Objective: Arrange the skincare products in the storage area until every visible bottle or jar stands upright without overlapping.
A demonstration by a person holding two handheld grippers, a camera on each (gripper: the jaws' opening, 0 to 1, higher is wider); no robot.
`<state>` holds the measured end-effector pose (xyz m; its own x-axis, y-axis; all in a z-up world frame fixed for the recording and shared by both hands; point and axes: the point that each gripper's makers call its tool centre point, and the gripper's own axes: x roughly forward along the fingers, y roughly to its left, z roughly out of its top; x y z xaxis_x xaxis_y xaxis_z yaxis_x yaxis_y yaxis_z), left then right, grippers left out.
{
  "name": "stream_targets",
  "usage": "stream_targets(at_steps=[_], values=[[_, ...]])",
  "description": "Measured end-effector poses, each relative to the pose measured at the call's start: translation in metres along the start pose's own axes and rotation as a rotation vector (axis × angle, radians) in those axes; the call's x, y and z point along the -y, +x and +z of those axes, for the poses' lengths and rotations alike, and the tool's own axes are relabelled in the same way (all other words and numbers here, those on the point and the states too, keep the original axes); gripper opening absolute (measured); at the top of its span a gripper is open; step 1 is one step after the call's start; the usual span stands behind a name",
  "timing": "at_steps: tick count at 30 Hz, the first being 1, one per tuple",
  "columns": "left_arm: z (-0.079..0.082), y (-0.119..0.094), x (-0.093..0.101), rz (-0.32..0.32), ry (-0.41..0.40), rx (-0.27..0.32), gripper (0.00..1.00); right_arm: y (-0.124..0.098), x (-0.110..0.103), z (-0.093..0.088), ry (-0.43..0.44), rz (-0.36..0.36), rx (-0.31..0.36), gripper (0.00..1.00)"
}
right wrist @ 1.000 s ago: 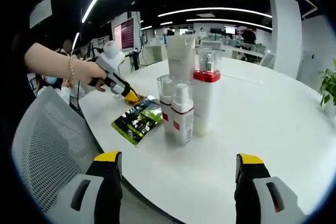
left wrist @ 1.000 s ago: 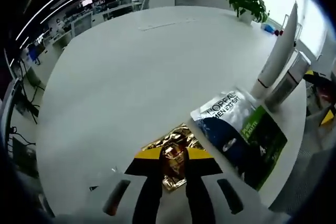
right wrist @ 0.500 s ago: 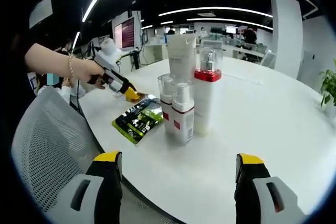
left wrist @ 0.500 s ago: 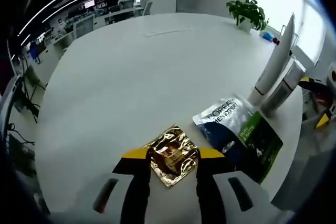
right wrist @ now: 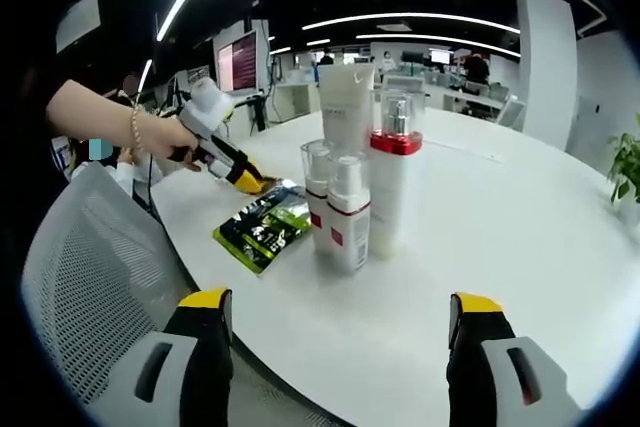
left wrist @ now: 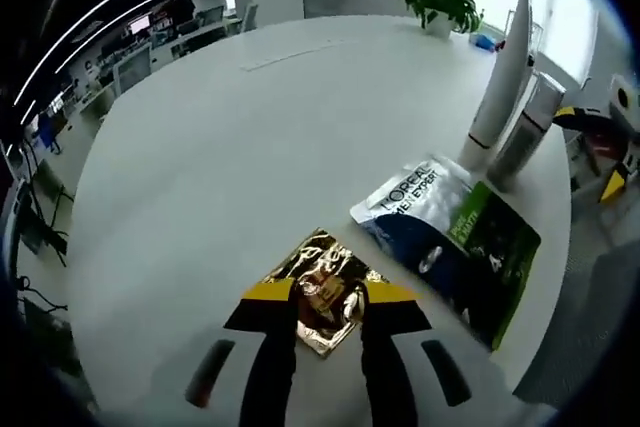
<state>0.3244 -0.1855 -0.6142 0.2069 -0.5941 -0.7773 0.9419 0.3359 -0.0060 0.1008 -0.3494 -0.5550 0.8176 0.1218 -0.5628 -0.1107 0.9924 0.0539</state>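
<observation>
The gold sachet [left wrist: 322,287] was seen lying flat on the desk [left wrist: 250,147], caught at its near edge between the narrowed jaws of the left gripper [left wrist: 318,295]. The right gripper [right wrist: 340,319] was held wide open, well apart from it, facing the upright bottles [right wrist: 350,192].

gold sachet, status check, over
Left gripper shut on gold sachet, flat on table. Right gripper open, empty. Bottles upright beside green pouch.

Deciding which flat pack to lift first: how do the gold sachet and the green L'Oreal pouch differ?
The gold sachet is small, crinkled foil, lying between the left gripper jaws. The green L'Oreal pouch is larger, printed, and lies free beside the bottles. Both lie flat on the white table.
</observation>
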Motion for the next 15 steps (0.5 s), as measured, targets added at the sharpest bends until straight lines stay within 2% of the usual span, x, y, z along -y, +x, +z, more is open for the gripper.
stream_targets(at_steps=[7, 15], values=[[-0.005, 0.0, 0.01, -0.048, 0.058, 0.005, 0.19, 0.0, 0.0, 0.001, 0.001, 0.001, 0.005, 0.95], [-0.004, 0.0, 0.012, -0.081, 0.118, 0.001, 0.19, 0.0, 0.001, 0.001, 0.003, -0.004, 0.006, 0.95]])
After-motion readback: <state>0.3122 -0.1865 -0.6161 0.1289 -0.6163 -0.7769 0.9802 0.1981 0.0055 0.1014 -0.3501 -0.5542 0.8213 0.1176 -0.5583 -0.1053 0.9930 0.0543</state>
